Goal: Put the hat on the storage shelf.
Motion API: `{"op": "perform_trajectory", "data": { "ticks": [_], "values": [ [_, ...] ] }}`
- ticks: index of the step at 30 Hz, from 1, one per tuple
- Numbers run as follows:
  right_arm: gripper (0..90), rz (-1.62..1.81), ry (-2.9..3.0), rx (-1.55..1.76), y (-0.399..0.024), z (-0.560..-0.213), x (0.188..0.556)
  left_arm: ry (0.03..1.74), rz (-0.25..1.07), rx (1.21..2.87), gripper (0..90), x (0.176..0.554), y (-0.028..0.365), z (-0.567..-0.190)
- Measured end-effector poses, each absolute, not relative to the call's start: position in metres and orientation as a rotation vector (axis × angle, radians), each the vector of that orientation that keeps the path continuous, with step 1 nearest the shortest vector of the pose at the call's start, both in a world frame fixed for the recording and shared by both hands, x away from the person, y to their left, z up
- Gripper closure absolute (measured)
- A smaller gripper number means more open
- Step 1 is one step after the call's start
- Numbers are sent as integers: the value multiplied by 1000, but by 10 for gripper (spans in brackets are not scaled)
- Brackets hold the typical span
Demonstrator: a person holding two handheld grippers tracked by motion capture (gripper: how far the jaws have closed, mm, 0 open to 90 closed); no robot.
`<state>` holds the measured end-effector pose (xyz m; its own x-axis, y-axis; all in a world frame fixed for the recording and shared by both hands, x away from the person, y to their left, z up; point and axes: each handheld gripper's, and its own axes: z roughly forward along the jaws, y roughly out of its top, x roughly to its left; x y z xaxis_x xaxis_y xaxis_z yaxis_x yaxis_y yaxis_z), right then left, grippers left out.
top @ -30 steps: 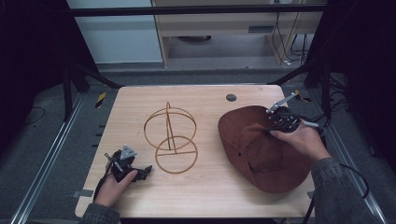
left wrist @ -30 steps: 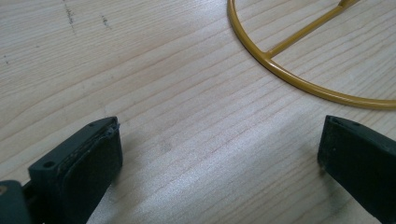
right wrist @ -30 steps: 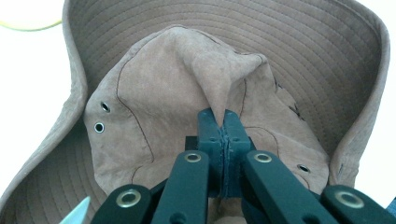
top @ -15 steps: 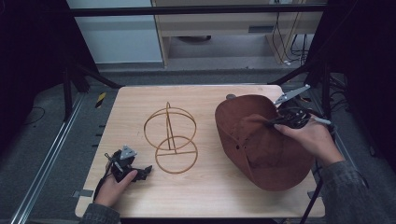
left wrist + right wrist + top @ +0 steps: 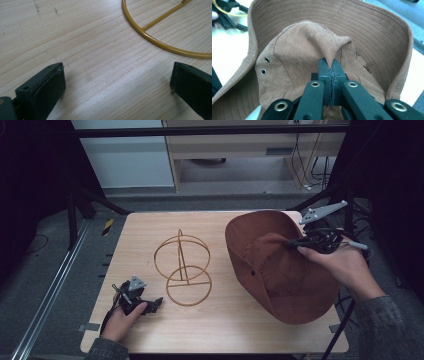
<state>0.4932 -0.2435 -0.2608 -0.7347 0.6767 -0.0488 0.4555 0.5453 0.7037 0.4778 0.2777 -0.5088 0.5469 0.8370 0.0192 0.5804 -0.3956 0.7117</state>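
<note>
Hat (image 5: 280,270) first: it's a brown brimmed one with the crown pinched up into a peak, and your right gripper (image 5: 292,243) has that peak clamped tight. In the right gripper view the two black jaws are pressed flat together with a fold of the brown fabric squeezed between them (image 5: 332,62), and the brim curls up all around behind it. You can see two little metal eyelets (image 5: 265,66) on the side of the crown too. From the high view the far edge of the brim is tilted up off the table (image 5: 150,230) while the near edge sits down by the front right corner.

Your left gripper (image 5: 150,304) is parked low at the front left of the table, and its jaws are spread wide with nothing between them, just bare wood grain under them in the left gripper view. Just beside it is the gold wire stand (image 5: 182,268), a flat ring base with upright hoops, standing between your two hands and clear of the hat.
</note>
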Motion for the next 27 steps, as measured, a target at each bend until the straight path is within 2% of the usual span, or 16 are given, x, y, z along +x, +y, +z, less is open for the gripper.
{"op": "perform_trajectory", "data": {
  "ticks": [27],
  "values": [
    [895, 1155, 2374, 849, -211, -211, 481, 1136, 501, 2119, 0, 478, 278, -509]
  ]
}}
